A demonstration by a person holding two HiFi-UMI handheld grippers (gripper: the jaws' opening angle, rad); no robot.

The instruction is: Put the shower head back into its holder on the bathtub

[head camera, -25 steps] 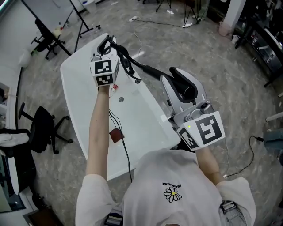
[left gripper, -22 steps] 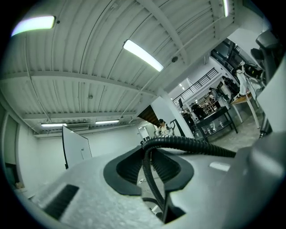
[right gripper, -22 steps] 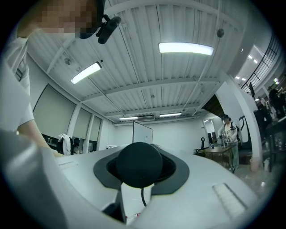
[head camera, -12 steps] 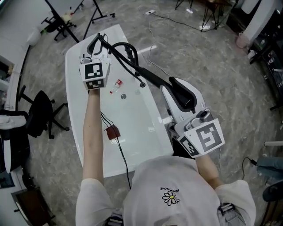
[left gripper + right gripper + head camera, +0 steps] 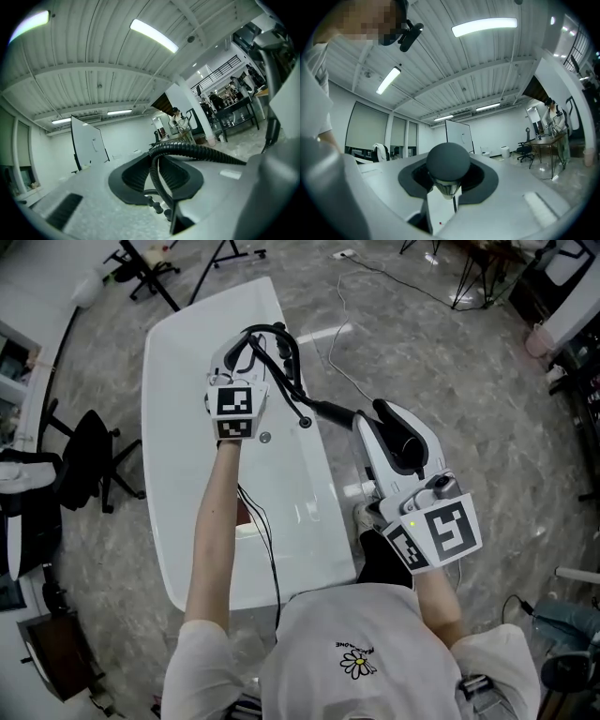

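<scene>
The white bathtub point(image 5: 178, 352) fills the middle left of the head view. My left gripper point(image 5: 242, 354) hovers over the tub's far half, shut on the black ribbed hose point(image 5: 328, 412). In the left gripper view that hose point(image 5: 201, 152) passes between the dark pads point(image 5: 127, 180). The hose coils above the left gripper and runs right to the black shower head point(image 5: 398, 432). My right gripper point(image 5: 389, 423) is shut on the shower head beside the tub's right rim. Its round end point(image 5: 447, 161) sits between the jaws. I cannot make out the holder.
A drain point(image 5: 265, 438) lies in the tub floor, with a thin black cable point(image 5: 267, 549) and a small red object point(image 5: 242, 512) nearer me. An office chair point(image 5: 84, 479) stands left of the tub. Loose cables point(image 5: 356, 381) and stand legs point(image 5: 469, 277) lie on the floor beyond.
My left gripper came down toward the drain with the hose, whose loop has tightened. A small bottle in the tub is now hidden under it. The right gripper, with the shower head, shifted slightly.
</scene>
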